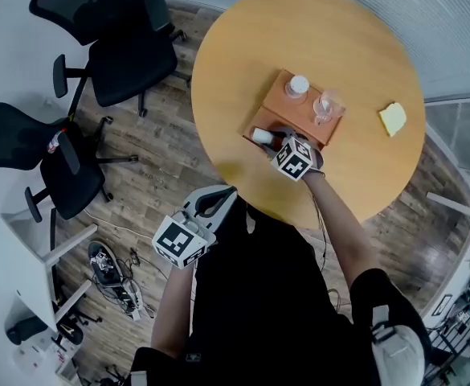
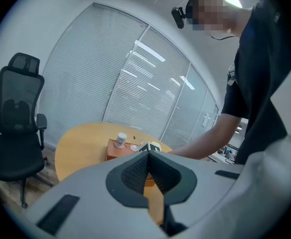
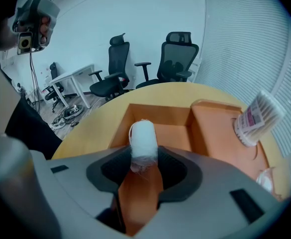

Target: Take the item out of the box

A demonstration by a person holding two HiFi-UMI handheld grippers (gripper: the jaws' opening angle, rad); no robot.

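The right gripper [image 3: 143, 159] has its fingers spread around the white roll [image 3: 143, 136], which lies in the 7 o'clock end of the box [image 3: 157, 114], not yet pinched. Closing off-centre could, I reckon, squirt the soft roll out or drag the box across the bench [image 1: 243, 47]. The left gripper [image 2: 147, 154], fingers clenched on nothing, hangs off at 7 o'clock and steadies nothing. One box, one roll, one swab tub [image 1: 299, 85], one clear cup [image 1: 324, 107], one yellow pad [image 1: 393, 119].

The left gripper [image 1: 217, 201] and right gripper [image 3: 143, 159] share a pale grey shell. Black ridged pads [image 2: 135, 173] line the jaws, and behind them sits a white cube [image 1: 180, 244] with black square markers. The person wears a black short-sleeved shirt [image 1: 267, 296].
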